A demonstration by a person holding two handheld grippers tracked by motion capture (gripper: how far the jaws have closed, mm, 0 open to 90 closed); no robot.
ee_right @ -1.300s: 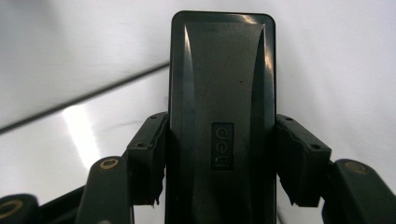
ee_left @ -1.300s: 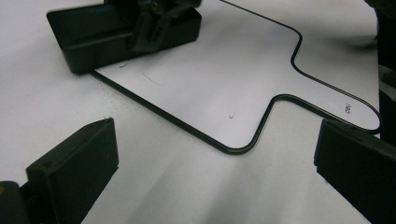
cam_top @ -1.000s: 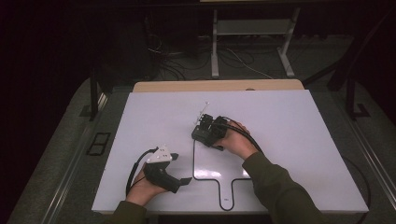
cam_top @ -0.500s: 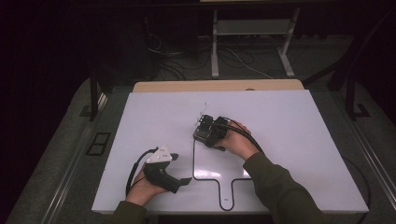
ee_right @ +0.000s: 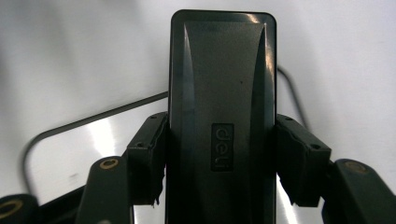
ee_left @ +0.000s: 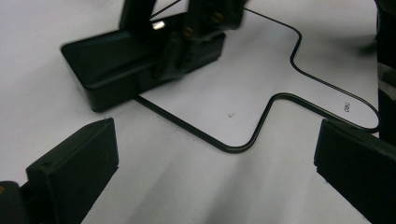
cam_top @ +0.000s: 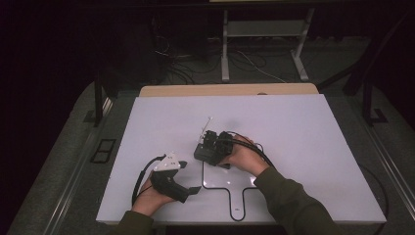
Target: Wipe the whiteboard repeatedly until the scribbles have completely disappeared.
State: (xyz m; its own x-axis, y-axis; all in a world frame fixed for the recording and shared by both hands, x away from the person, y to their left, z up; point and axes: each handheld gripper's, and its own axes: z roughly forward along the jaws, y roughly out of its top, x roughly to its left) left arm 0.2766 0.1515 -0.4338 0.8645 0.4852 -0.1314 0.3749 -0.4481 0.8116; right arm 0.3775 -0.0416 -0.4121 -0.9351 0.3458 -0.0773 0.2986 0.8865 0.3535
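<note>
A dark room surrounds the white bench (cam_top: 303, 147), which bears a black outline (cam_top: 230, 188) shaped like a paddle. Nothing stands between the two tools. The right hand-held gripper (cam_top: 208, 147), forearm reaching in from five o'clock, clamps a black rectangular case (ee_right: 222, 116) near the bench's centre, at the outline's eleven o'clock corner. The left hand-held gripper (cam_top: 188, 178) rests at seven o'clock, jaws wide apart and empty. The right gripper view reveals a "deli" logo on the case; the left gripper view shows its side.

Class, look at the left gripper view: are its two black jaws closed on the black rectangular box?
No: the left gripper stands open over bare table, with the black rectangular box lying farther off.
</note>
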